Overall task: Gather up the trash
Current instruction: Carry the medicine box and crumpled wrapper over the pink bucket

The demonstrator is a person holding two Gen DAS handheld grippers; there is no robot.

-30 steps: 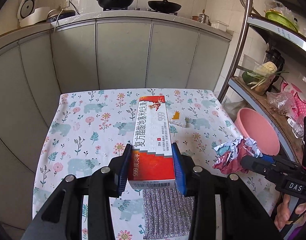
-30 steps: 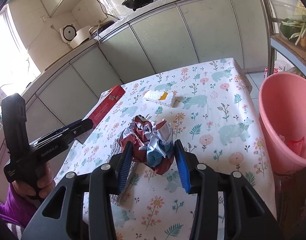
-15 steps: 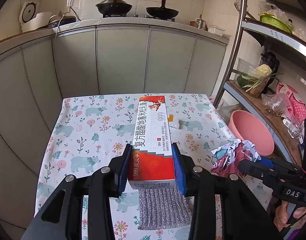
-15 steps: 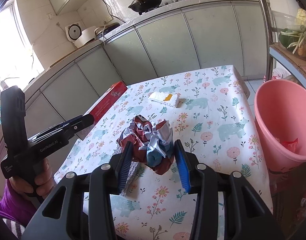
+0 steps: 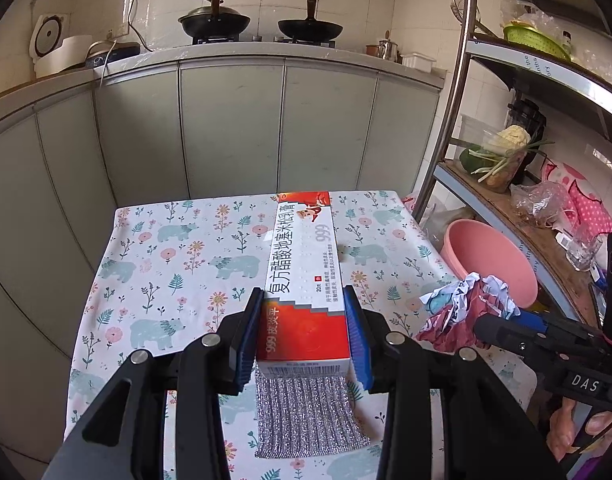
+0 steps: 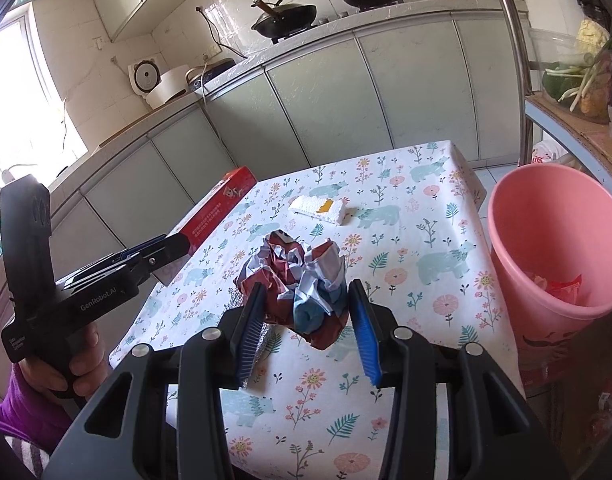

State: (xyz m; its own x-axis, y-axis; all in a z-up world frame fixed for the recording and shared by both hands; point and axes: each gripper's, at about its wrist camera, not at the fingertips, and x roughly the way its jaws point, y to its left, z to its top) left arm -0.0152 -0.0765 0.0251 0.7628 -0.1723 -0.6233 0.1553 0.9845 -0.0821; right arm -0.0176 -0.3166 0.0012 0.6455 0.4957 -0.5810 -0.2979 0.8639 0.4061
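Here the left gripper (image 5: 303, 328) pinches a long red-and-white box (image 5: 303, 270) above the table (image 5: 153, 264); further right, the right gripper (image 6: 306, 322) clamps a crumpled wrapper (image 6: 301, 280) near the pink bin (image 6: 554, 240).

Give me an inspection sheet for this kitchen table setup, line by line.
Surface: tablecloth with a bear and flower print.
Job's things: box in left tongs; crumpled wrapper in right tongs; foam scrap on the cloth; pink bin beside the table, some trash inside.
Clutter: silver scrubbing pad.
Tongs: both shut on their loads.
Cables: cord at the wall outlet.
Surroundings: two pans on the stove, shelf rack.
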